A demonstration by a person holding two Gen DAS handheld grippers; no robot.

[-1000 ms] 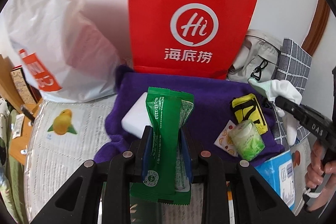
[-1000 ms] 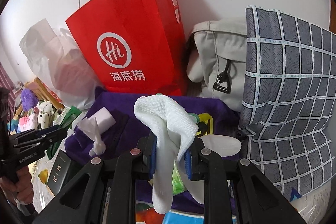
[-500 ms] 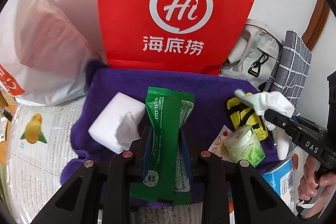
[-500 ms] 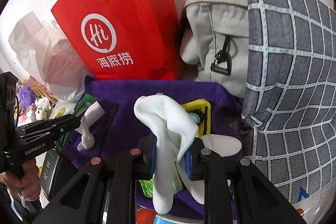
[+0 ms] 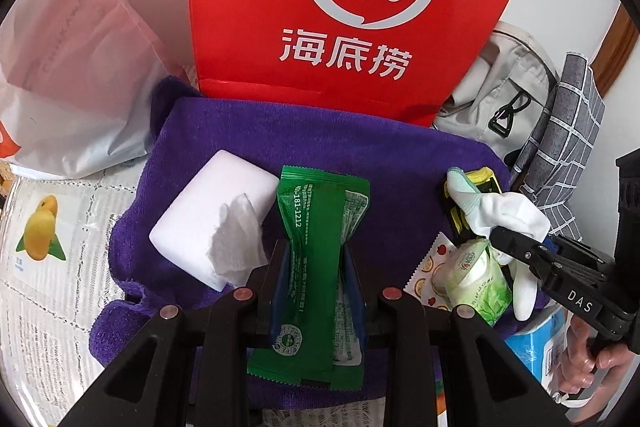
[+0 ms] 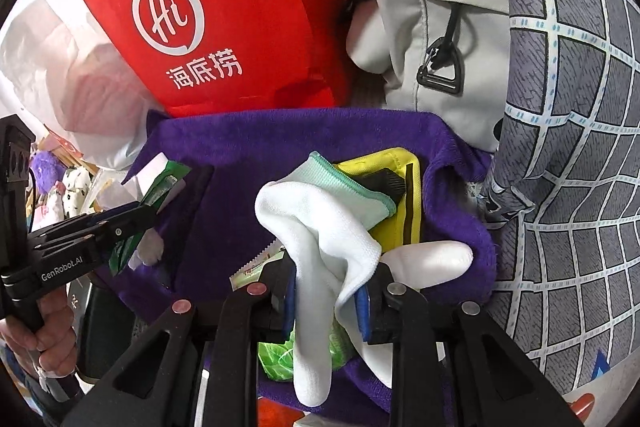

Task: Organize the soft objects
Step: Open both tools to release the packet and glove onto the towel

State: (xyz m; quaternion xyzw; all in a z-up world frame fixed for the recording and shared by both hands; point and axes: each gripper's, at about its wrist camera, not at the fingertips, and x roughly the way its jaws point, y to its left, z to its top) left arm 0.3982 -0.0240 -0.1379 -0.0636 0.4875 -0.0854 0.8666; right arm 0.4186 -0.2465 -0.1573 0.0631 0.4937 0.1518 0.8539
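Observation:
My left gripper [image 5: 316,267] is shut on a green snack packet [image 5: 316,227], held upright just above a purple towel [image 5: 320,139]. A white tissue pack [image 5: 208,211] lies on the towel to its left. My right gripper [image 6: 326,291] has a white sock [image 6: 316,219] hanging between its blue pads. Its jaws are opening, and the sock still drapes over them. The sock hangs over a yellow pouch [image 6: 384,167] and a green wipes pack [image 5: 476,279] on the towel's right side. The left gripper [image 6: 148,211] also shows at the left of the right wrist view.
A red paper bag [image 5: 360,7] stands behind the towel, with a white plastic bag [image 5: 68,67] to its left. A grey bag [image 6: 432,19] and a checked grey cushion [image 6: 572,107] crowd the right. A blue box [image 5: 536,351] sits by the towel's near right corner.
Both grippers have sunk toward the purple towel and come closer to the red bag. The right jaws stand slightly wider around the sock than before.

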